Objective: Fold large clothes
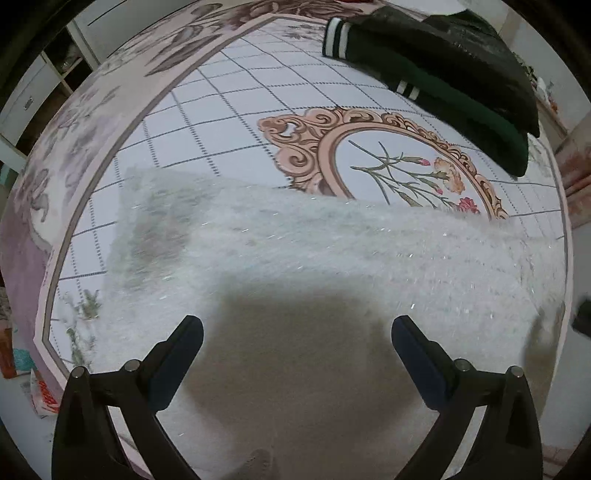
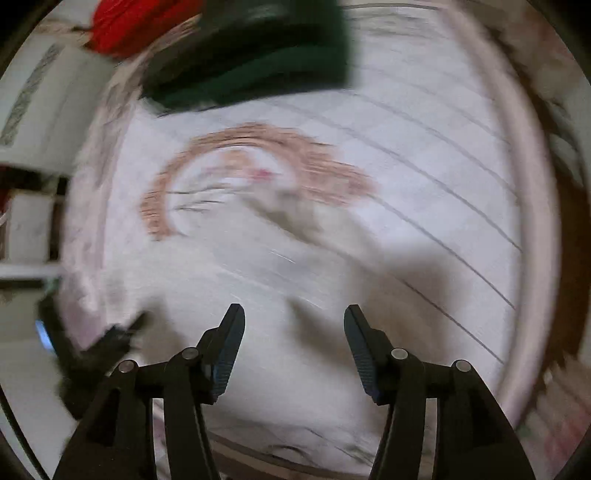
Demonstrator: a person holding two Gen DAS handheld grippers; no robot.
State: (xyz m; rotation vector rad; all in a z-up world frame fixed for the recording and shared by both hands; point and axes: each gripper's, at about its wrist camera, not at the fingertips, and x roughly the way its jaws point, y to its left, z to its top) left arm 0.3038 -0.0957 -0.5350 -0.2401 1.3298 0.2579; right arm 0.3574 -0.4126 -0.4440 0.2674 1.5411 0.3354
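A fluffy white knitted garment lies crosswise just below both open, empty tongs — left tongs, right tongs.

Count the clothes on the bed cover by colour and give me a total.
White fuzzy garment: 1
Dark green garment with white stripes: 1
Red garment, at the far edge, blurred: 1
Total: 3
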